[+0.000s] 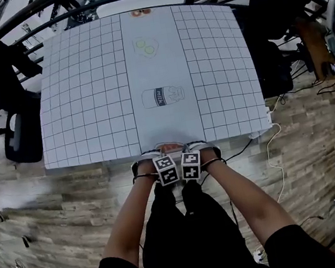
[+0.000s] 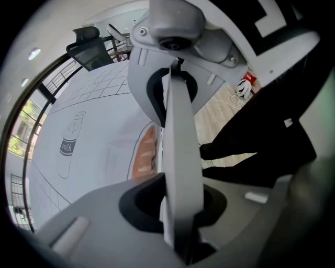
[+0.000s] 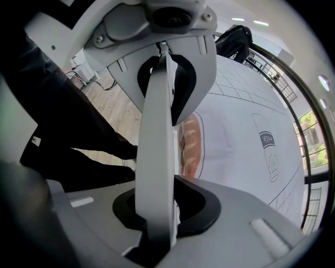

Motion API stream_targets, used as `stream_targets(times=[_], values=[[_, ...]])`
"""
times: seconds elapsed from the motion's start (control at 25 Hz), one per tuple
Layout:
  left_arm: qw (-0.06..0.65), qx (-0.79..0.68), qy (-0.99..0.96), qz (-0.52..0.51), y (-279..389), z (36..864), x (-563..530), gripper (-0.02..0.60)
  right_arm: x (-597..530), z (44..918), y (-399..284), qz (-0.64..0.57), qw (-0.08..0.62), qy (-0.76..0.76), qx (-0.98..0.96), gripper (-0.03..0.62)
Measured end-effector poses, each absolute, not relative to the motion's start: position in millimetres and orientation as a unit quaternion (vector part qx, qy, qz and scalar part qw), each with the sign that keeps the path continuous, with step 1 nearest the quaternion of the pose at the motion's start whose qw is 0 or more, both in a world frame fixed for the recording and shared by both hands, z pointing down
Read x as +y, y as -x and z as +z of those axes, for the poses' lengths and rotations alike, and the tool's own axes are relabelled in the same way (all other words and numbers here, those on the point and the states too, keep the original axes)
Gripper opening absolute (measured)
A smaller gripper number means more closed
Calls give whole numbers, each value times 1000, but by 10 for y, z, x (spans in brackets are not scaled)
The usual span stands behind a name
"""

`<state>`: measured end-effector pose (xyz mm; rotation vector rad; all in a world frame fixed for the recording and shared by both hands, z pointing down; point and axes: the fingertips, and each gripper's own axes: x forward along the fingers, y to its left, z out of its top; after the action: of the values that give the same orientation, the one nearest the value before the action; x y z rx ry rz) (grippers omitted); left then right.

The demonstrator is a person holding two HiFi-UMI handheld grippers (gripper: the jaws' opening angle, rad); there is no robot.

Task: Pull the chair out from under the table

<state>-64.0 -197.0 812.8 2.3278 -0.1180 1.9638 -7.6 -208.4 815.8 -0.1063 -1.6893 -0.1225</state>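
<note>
Left gripper view: flat white chair rail (image 2: 180, 131) clamped.

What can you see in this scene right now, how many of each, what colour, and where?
table: one, white gridded cover, centre.
milk bottle drawing: one, black outline, mid-table.
orange drawing: one, table's near edge.
office chairs: two, black, either side of the table.
floor: one, brownish planks, around the table.
cable: one, white, on the floor at right.
chair back: one, white top edge, at the table's near edge.
arms: two, bare, bottom centre.
left gripper, right gripper: grey, jaws shut on the chair back.
</note>
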Motion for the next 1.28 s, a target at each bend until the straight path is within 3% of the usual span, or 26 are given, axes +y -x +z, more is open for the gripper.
stream_targets(times=[1.28], values=[[54, -24, -765, 642, 597, 8099, -1316, 80, -1426, 8136, 31, -49, 664, 55, -744, 71]])
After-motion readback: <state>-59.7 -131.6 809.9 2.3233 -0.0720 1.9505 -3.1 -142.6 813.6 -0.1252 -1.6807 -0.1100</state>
